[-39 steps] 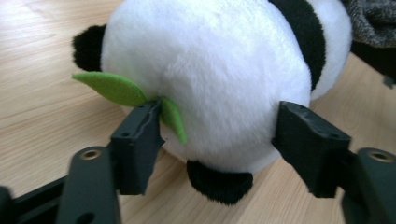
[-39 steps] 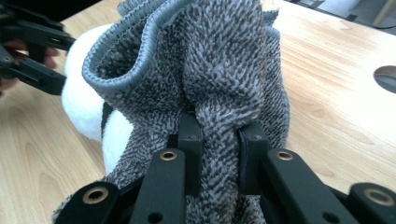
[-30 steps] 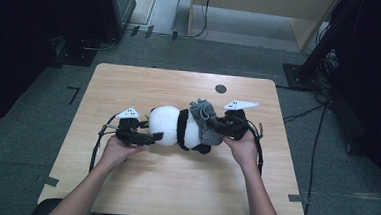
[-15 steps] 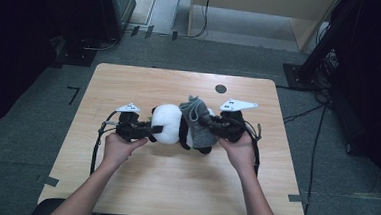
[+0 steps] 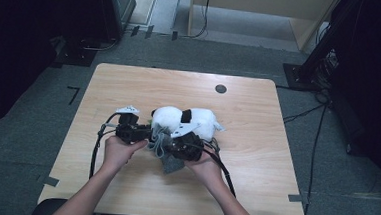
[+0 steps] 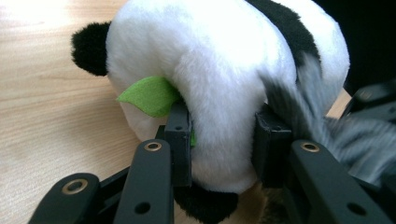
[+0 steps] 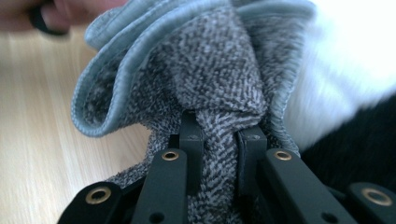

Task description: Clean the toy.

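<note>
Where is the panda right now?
In the high view the panda lies near the table's middle, its near-left end clamped by the left gripper, with the grey cloth bunched just in front.

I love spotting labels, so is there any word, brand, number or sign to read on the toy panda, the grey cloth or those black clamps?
None: no writing or sign can be read on the plush panda, the grey cloth, the left gripper, the right gripper or the table.

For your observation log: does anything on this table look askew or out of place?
Nothing is damaged or spilled. The grey cloth hangs bunched from the right gripper, and the panda toy lies on its side, pinched by the left gripper.
</note>
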